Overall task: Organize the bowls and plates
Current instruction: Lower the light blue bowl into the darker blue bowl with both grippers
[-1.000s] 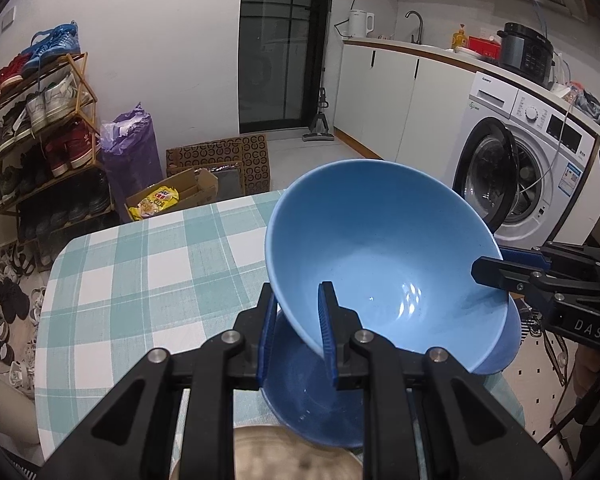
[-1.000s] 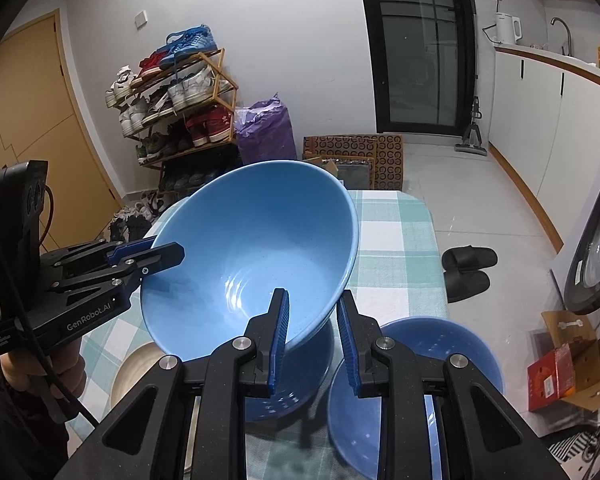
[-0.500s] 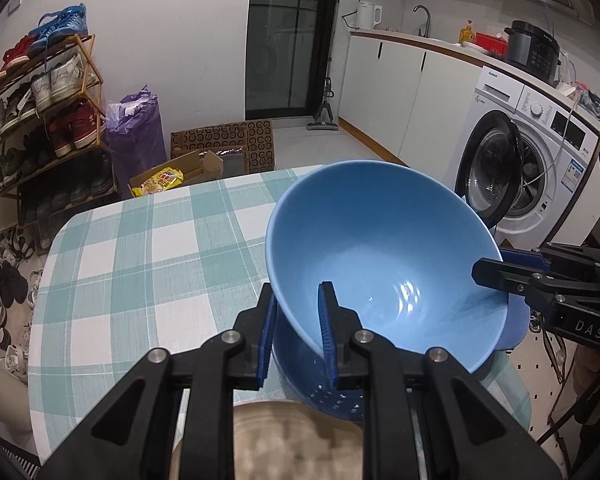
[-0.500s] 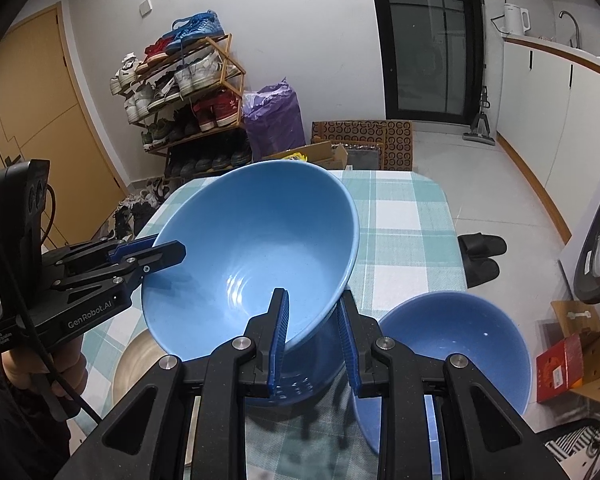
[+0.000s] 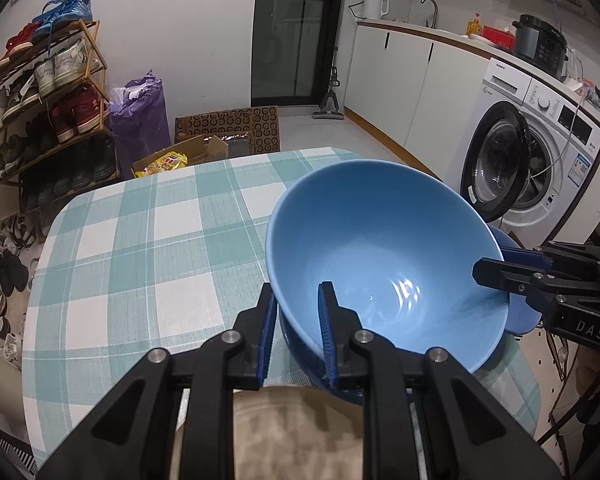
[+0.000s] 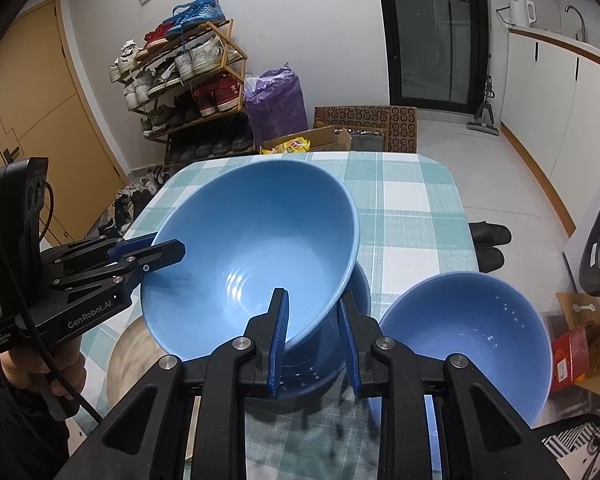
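Both grippers are grasping one light blue bowl (image 5: 384, 264) by opposite sides of its rim. In the left wrist view, the left gripper (image 5: 298, 332) is occupying the lower centre of the frame, its fingers (image 5: 326, 328) clenched on the near rim: one blue pad is lying inside the bowl, the other outside. The right gripper (image 5: 500, 270) is entering from the right edge of that frame and is pinching the far rim.

In the right wrist view, the right gripper (image 6: 314, 340) is sitting at the lower centre, fingers (image 6: 280, 332) likewise clamped across the rim (one pad inside, one outside), and the left gripper (image 6: 156, 252) is reaching in from the left edge.

The bowl is tilting and is sitting over a darker blue bowl (image 6: 332, 352), whose wall is showing beneath it; whether the two are touching cannot be told. A third bowl (image 6: 468, 340) is standing upright at the lower right of the right wrist frame, just beside the dark one. A tan plate (image 6: 128, 360) is lying at the lower left of that frame, partly hidden by the held bowl.

All of these are resting on the checked surface (image 5: 140, 248). A shoe rack (image 5: 40, 92) is standing at the upper left of the left wrist frame, and a washer (image 5: 540, 152) at its right.
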`<state>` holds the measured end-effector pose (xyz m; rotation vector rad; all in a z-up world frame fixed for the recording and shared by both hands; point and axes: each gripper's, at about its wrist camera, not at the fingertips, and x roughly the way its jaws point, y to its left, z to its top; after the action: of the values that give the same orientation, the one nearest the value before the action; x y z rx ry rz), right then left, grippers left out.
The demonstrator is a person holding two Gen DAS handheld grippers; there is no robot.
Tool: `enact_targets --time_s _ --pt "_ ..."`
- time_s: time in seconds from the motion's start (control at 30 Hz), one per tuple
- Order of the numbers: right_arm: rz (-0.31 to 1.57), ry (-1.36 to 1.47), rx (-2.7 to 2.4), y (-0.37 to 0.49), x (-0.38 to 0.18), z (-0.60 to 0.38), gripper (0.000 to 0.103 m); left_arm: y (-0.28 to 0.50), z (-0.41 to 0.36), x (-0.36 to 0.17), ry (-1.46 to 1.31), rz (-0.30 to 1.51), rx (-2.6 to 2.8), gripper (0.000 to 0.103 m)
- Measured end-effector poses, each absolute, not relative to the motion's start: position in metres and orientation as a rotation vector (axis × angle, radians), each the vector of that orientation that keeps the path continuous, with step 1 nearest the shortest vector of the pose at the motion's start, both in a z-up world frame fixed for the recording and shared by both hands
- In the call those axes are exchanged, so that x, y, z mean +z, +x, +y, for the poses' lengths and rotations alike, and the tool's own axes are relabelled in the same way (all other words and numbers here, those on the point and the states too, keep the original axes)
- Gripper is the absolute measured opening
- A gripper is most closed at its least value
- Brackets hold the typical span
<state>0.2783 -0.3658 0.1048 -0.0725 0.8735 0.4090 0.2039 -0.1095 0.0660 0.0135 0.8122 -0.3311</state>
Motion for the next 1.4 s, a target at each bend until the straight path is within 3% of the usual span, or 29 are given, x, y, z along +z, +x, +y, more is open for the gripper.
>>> enact_targets --time_s 1.4 --pt "0.976 -0.141 0.357 0.287 0.050 -0.364 0.025 0.210 -0.120 0.030 0.075 0.888 -0.318 0.019"
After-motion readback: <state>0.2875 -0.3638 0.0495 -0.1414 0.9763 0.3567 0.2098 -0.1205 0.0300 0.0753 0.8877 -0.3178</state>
